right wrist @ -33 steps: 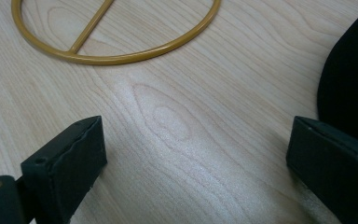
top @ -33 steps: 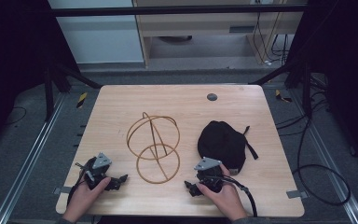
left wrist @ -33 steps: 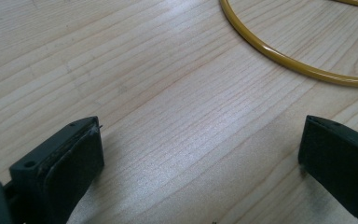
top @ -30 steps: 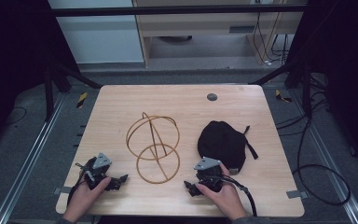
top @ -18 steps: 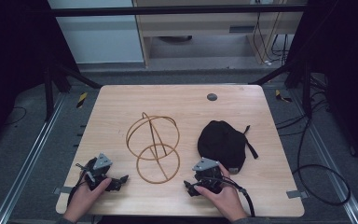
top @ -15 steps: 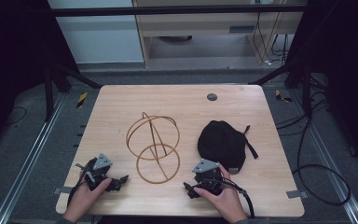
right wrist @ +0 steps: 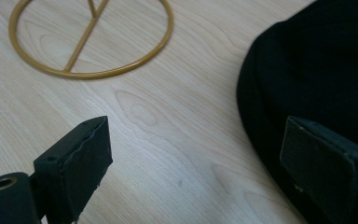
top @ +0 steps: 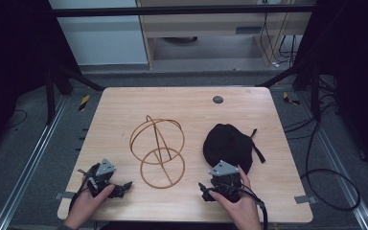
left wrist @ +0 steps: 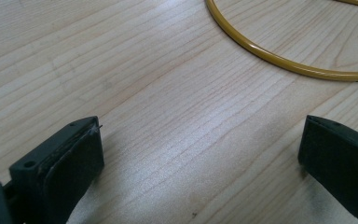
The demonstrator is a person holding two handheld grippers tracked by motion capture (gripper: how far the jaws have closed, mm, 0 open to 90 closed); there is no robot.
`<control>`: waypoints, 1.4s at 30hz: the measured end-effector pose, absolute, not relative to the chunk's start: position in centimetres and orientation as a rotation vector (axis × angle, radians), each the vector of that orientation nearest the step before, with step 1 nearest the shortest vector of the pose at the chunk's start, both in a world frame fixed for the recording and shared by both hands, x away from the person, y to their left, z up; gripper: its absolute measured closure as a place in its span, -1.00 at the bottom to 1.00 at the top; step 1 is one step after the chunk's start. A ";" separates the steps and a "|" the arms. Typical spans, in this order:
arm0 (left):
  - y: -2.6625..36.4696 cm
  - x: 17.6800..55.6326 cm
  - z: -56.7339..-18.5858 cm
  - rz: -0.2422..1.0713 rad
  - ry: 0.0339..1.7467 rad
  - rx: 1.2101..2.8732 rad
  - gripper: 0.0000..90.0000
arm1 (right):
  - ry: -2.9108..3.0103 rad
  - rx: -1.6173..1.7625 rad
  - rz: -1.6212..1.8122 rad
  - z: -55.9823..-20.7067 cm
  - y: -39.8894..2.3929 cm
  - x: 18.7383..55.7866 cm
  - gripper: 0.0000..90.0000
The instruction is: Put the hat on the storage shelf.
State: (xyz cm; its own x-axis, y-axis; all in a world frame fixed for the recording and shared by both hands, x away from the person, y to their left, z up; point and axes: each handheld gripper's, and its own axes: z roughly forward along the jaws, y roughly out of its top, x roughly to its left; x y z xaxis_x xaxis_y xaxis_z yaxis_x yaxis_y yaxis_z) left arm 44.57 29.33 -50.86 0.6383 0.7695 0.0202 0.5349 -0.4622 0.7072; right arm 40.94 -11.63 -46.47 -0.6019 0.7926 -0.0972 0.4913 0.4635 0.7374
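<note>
On the near right of the counter (top: 124,110), the right gripper (top: 204,190) is hovering with its jaws standing wide apart and nothing clamped between them; they have just been closing by a small amount. In the right gripper view, one jaw is sitting over bare wood while the other is overlapping the near edge of the black cap (right wrist: 317,79); whether it is touching the fabric cannot be told. The black cap is lying on the right half of the counter, just beyond the right hand (top: 242,211), with its strap trailing off to the right. The gold wire stand (top: 157,151) is sitting at the centre, well apart from the cap. At the near left, the left gripper (top: 124,186) is resting low, its jaws spread wide over bare wood, just beside the stand's ring base.
</note>
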 end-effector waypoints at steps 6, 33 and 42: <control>29.3 44.6 -50.9 0.442 1.009 2.177 -1.00 | 2.248 1.111 0.935 -45.9 -12.5 40.9 -0.80; 29.3 44.6 -50.9 0.437 0.996 2.182 -1.00 | 2.368 1.168 0.640 -36.2 -16.3 49.2 -0.42; 29.3 44.6 -50.9 0.437 0.994 2.183 -1.00 | 2.422 1.200 0.579 -36.5 -16.5 53.0 -0.11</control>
